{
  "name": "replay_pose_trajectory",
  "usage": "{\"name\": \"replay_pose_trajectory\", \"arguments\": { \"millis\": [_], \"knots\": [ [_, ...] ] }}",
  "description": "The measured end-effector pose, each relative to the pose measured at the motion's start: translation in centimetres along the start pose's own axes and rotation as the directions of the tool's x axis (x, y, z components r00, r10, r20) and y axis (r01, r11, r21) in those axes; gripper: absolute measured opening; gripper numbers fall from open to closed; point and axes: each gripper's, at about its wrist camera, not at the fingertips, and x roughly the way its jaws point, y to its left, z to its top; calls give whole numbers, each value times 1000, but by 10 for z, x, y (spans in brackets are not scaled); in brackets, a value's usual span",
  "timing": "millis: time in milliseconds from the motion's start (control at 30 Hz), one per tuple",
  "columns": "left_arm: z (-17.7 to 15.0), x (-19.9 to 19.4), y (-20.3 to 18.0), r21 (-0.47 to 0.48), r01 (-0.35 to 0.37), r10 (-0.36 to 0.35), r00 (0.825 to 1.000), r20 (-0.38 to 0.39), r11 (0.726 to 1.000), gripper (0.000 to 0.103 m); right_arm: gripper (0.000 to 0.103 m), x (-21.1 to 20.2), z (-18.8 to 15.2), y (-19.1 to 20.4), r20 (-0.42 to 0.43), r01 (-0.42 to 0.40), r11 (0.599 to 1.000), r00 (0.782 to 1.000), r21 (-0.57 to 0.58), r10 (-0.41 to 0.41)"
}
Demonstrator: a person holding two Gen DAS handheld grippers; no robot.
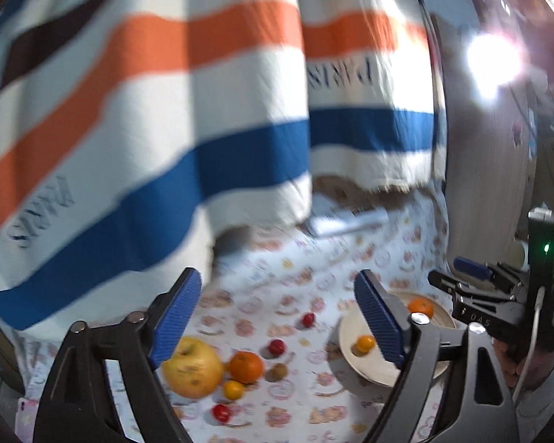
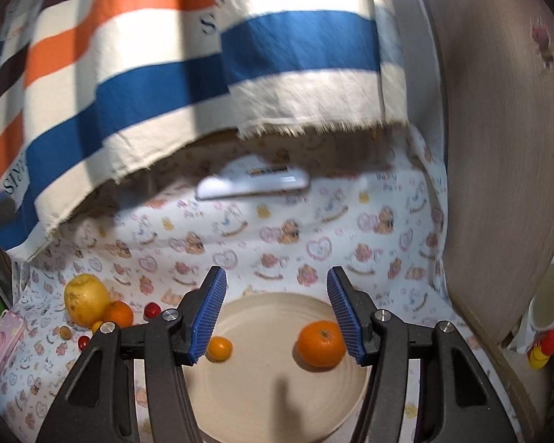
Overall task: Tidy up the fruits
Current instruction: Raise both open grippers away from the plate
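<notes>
Here, left gripper (image 1: 273,317) jaws released, wide, nothing between. Right gripper (image 2: 275,313) jaws parted, empty, above plate (image 2: 262,387). Plate carries big orange (image 2: 321,343) and small orange (image 2: 219,348). Yellow apple (image 2: 85,299), other fruits near desk's left edge.

Matt ceramic plate (image 2: 277,398), printed cotton tablecloth (image 2: 314,229), ribbed blue rubber pads (image 2: 210,317).

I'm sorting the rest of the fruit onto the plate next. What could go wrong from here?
The large orange and small orange lie loose on the shallow plate; a nudge could roll them off. The cherry tomatoes beside the apple are small and round, so may slip from the jaws.
</notes>
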Motion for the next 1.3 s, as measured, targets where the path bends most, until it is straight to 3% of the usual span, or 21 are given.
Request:
{"name": "replay_pose_trajectory", "arguments": {
  "millis": [233,367,700,767,900,1000,1300],
  "knots": [
    [-5,-39,28,-70,-52,62,987,150,996,102,63,-9,-5,12,56,-24,1000,998,-5,24],
    [-16,-43,44,-97,-85,101,981,167,992,102,68,-16,-5,17,70,7,1000,998,-10,-6],
    [-43,-40,86,-156,-127,144,984,106,980,102,72,-29,9,53,83,-1,998,997,-70,7],
    [-44,-38,91,-140,-115,128,988,87,983,102,73,-30,13,64,94,-19,997,995,-78,26],
    [-53,-36,97,-86,-169,177,980,88,982,102,74,-27,18,87,116,-42,996,992,-85,51],
    [-64,-31,108,-110,-135,143,988,64,985,102,74,-20,19,102,103,-58,994,992,-97,69],
    [-89,-10,134,-183,-130,136,990,22,974,102,74,7,13,140,50,-100,989,993,-111,107]
  ]
}}
